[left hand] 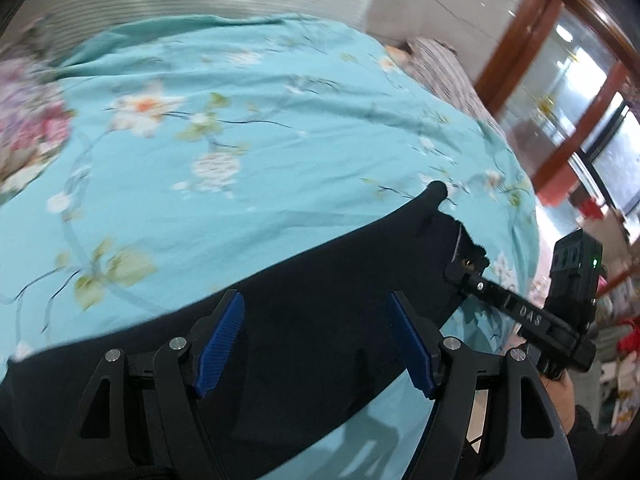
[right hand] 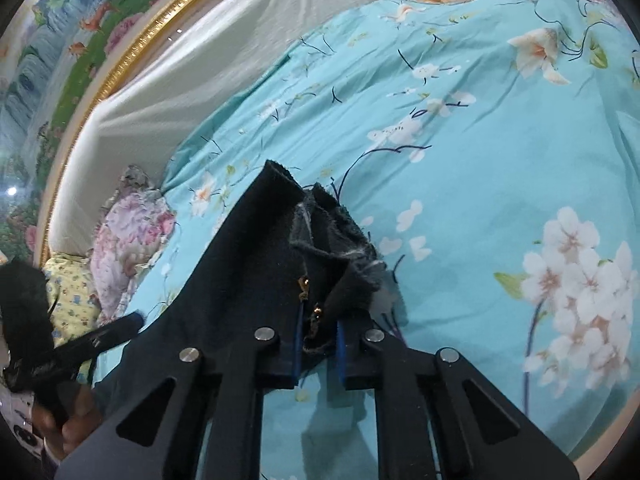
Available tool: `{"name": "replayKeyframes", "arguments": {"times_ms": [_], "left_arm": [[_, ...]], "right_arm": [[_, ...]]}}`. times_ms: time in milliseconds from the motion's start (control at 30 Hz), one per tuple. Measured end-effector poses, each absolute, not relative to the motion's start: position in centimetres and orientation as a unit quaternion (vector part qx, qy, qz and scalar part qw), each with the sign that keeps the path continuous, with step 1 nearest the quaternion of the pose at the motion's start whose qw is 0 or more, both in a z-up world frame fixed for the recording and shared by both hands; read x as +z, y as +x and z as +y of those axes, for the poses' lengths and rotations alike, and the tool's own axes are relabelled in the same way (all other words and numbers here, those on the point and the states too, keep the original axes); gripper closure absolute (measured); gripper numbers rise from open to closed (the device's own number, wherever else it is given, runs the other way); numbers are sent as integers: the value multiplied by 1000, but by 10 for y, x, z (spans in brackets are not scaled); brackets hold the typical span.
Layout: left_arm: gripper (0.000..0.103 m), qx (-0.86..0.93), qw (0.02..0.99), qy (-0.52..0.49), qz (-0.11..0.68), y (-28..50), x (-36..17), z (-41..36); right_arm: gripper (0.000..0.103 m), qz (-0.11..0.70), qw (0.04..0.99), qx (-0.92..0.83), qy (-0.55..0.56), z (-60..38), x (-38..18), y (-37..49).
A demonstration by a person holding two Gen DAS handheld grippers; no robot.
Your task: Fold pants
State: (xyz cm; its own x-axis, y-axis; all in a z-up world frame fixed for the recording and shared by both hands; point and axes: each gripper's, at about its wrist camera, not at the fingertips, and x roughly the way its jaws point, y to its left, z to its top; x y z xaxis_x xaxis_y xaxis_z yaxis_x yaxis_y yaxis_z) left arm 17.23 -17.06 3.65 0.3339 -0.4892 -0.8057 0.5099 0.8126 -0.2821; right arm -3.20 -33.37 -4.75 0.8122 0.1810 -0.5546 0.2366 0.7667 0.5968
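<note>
Dark navy pants [left hand: 304,320] lie across a turquoise floral bedsheet [left hand: 248,152] on the bed. Left gripper [left hand: 316,344]: fingers spread wide over the fabric, gripping nothing. Right gripper [right hand: 318,344]: fingers pressed together, pinching the frayed waistband end beside a brass zipper pull [right hand: 304,283]. Only the right view shows the gold-framed landscape painting [right hand: 72,40]; only the left view shows wooden-framed glass doors [left hand: 560,64].
</note>
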Motion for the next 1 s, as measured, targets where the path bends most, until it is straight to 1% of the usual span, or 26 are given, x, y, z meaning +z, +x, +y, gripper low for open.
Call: {"name": "replayKeyframes", "arguments": {"times_ms": [100,400,500,533,600,633,700,733,767,800,867,1000], "left_arm": [[29,-334,796,20,504,188,31,-194],[29,-416,726,62,544,225,12,-273],[34,-430,702,80,562,231,-1,-299],[39,-432,696,88,567,231,-6,-307],[40,-437,692,102,565,230,-12,-318],[43,-442,693,110,559,228,-12,-323],[58,-450,691,111,555,226,-12,-326],[76,-456,688,105,555,226,-11,-327],[84,-462,684,98,555,226,-11,-327],[85,-463,687,96,552,225,-9,-325],[90,-464,695,91,541,221,-4,-322],[91,-470,708,62,523,215,13,-304]], "right_arm": [[91,300,884,1,359,-342,-52,-37],[91,288,884,29,367,-345,-55,-43],[91,284,886,38,365,-346,-56,-45],[91,287,886,40,363,-346,-56,-44],[91,285,888,42,359,-347,-56,-44],[91,287,888,42,356,-346,-56,-44],[91,288,889,42,352,-347,-56,-42],[91,288,890,43,352,-347,-56,-41],[91,288,890,43,351,-347,-56,-41],[91,289,890,43,350,-346,-56,-40],[91,287,890,45,351,-346,-55,-39],[91,278,892,61,352,-344,-48,-39]]}}
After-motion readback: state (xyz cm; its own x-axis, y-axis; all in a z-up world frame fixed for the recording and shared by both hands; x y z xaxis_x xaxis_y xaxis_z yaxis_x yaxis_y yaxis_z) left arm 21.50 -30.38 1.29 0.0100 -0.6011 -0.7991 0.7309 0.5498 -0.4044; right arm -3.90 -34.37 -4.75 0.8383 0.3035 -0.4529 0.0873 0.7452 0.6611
